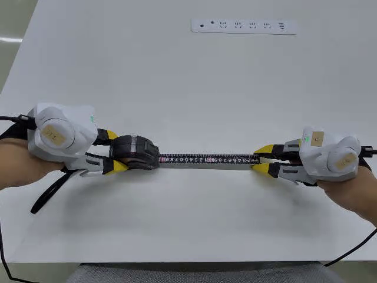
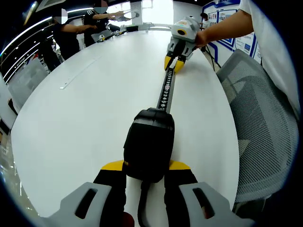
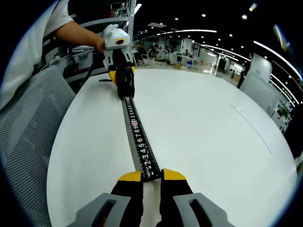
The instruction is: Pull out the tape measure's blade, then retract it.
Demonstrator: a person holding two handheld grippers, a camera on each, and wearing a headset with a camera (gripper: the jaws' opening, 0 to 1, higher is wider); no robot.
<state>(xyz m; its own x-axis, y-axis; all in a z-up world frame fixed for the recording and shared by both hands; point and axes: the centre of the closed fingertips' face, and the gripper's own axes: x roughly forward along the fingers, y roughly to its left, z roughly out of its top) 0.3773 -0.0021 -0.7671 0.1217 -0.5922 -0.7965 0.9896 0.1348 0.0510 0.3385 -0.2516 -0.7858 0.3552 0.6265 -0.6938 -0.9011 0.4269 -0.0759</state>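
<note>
Holds two claws low at the worktop (image 1: 188, 88), well apart and pointing straight at each other. Clamps the yellow-tipped jaws of the left claw (image 1: 118, 151) on the two sides of the black tape measure case (image 1: 135, 152). Pinches the end of the blade (image 1: 206, 159) between the jaws of the right claw (image 1: 262, 158), drawn almost together. Reaches in from either side with bare left forearm (image 1: 17, 165) and right forearm (image 1: 353, 194), white short sleeve (image 2: 265, 28) above.

My left gripper (image 1: 116, 151) and right gripper (image 1: 263, 159) are chunky white plastic shells with black jaws tipped in yellow, plus a round tan sticker on each. A black cable (image 1: 352, 252) trails off the back, and I'm wearing a white short sleeve (image 2: 267, 42).
</note>
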